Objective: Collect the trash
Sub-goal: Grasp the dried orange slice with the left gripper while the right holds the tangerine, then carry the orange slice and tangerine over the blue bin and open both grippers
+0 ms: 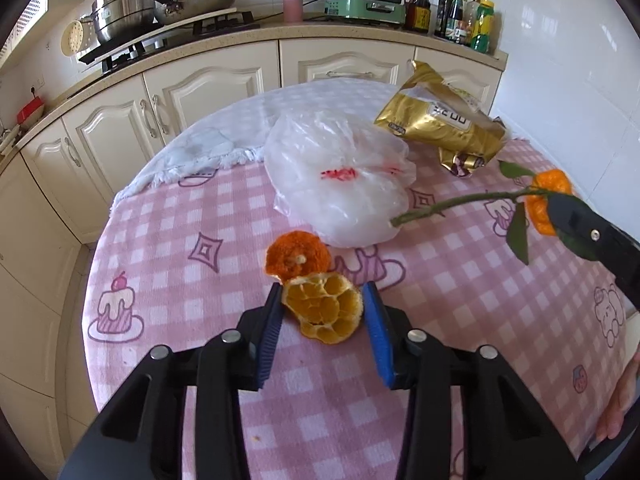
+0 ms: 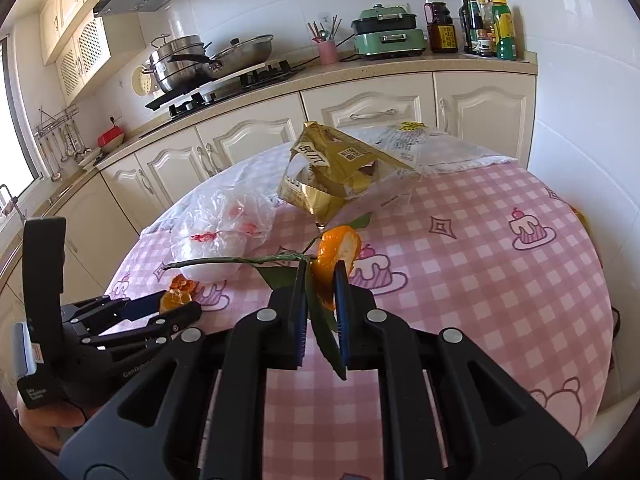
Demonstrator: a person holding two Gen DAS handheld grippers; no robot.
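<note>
While nothing has yet reached a bin or bag so far as either view shows, two pieces of rubbish are already in hand or nearly so. The right gripper [image 2: 321, 276] is clamped on a piece of orange peel with a leafy stem [image 2: 335, 256], lifted clear of the pink checked tablecloth [image 2: 480, 300]; the stem runs off toward nine o'clock and a leaf hangs down between the blue pads. In the left wrist view that same peel sits out at three o'clock.

The left gripper [image 1: 322, 304] has its jaws set around a flat, opened orange peel [image 1: 324, 308] lying on the cloth. The left pad touches its edge, but a small gap seems to remain at the right pad, so the grip reads as not yet made.

Touching that peel at eleven o'clock lies a second, darker orange peel [image 1: 298, 254]. Beyond it, toward twelve o'clock, rests a crumpled clear plastic bag [image 1: 340, 184], and at one o'clock a torn gold wrapper [image 1: 440, 124].

By this judgement the task is in its early part: one piece secured, one about to be gripped, three left on the table. No trash container appears in either view, so where the collected pieces should go cannot be told.
</note>
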